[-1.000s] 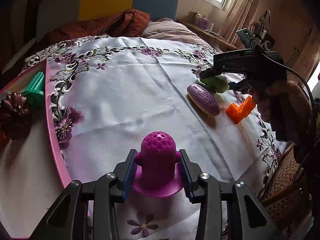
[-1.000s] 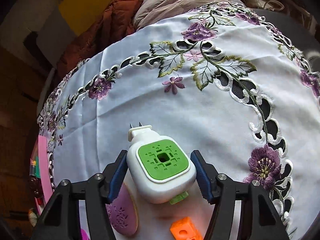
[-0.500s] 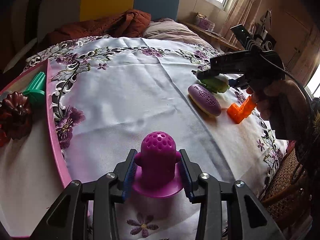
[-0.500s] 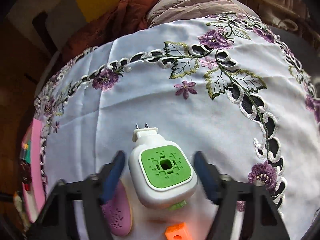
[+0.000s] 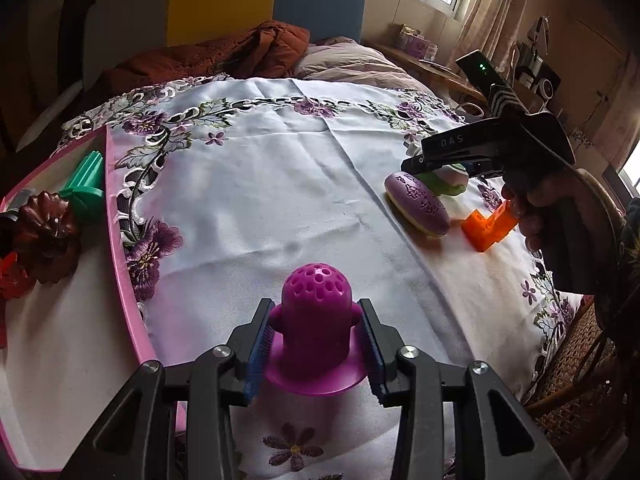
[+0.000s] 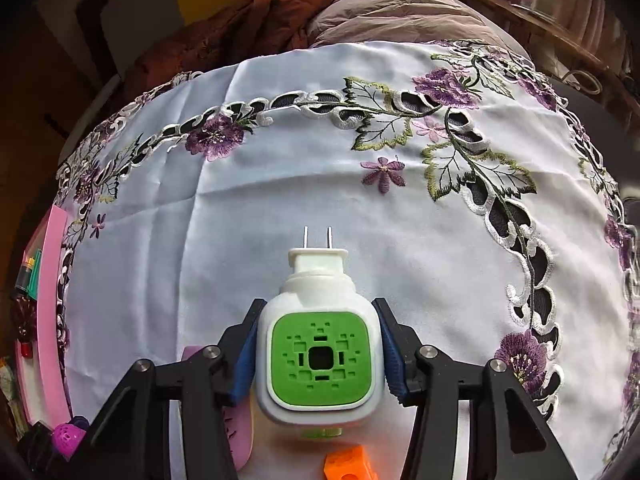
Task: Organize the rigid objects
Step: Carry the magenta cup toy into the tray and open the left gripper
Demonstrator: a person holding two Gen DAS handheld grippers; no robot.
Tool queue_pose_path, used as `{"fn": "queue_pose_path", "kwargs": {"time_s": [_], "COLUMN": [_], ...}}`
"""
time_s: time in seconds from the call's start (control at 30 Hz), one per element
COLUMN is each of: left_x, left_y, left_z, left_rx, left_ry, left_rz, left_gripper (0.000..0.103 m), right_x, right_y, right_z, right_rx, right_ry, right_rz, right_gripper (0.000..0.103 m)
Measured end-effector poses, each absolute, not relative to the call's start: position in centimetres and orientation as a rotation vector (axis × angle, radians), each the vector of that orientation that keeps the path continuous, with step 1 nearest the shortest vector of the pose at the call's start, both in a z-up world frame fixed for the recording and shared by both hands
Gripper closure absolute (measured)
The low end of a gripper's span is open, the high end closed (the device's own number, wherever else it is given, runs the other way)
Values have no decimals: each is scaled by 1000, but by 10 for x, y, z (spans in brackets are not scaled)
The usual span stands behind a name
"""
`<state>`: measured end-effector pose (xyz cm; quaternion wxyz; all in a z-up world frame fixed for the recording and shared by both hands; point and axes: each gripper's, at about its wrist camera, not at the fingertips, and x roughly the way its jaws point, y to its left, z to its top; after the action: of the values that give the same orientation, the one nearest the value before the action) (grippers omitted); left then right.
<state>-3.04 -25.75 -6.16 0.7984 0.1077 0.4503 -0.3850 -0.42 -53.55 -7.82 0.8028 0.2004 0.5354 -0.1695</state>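
Observation:
My left gripper [image 5: 316, 346] is shut on a magenta perforated dome piece [image 5: 315, 300] with a round flange, low over the white embroidered cloth [image 5: 260, 184]. My right gripper [image 6: 318, 354] is shut on a white plug-in device with a green face [image 6: 320, 360], its two prongs pointing away. In the left wrist view the right gripper [image 5: 424, 160] is at the right, over the device [image 5: 450, 180]. A purple oval case [image 5: 418, 204] and an orange block [image 5: 488, 226] lie beside it.
A pink-rimmed tray [image 5: 120, 264] at the left holds a green piece [image 5: 86, 188], a dark brown pinecone-like object [image 5: 46, 232] and a red item [image 5: 10, 276]. A bed with pillows and a rust blanket [image 5: 240, 52] lies behind. A wicker chair [image 5: 576, 392] stands at the right.
My right gripper was open around the white and green device and has closed on it. My left gripper still holds the magenta piece and has barely moved.

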Motion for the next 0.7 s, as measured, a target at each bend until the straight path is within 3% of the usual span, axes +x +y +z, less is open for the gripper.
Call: {"fn": "queue_pose_path", "kwargs": {"time_s": [0.7], "left_x": [-33], "left_y": [-223], "left_z": [-11], "left_rx": [147], "left_ry": [887], "left_rz": [-802], "left_gripper": [62], "right_x": [0], "right_y": [-523], "right_z": [-79], "right_rx": [337], "right_ry": [1164], "right_rz": [-390], "right_gripper": [50]}}
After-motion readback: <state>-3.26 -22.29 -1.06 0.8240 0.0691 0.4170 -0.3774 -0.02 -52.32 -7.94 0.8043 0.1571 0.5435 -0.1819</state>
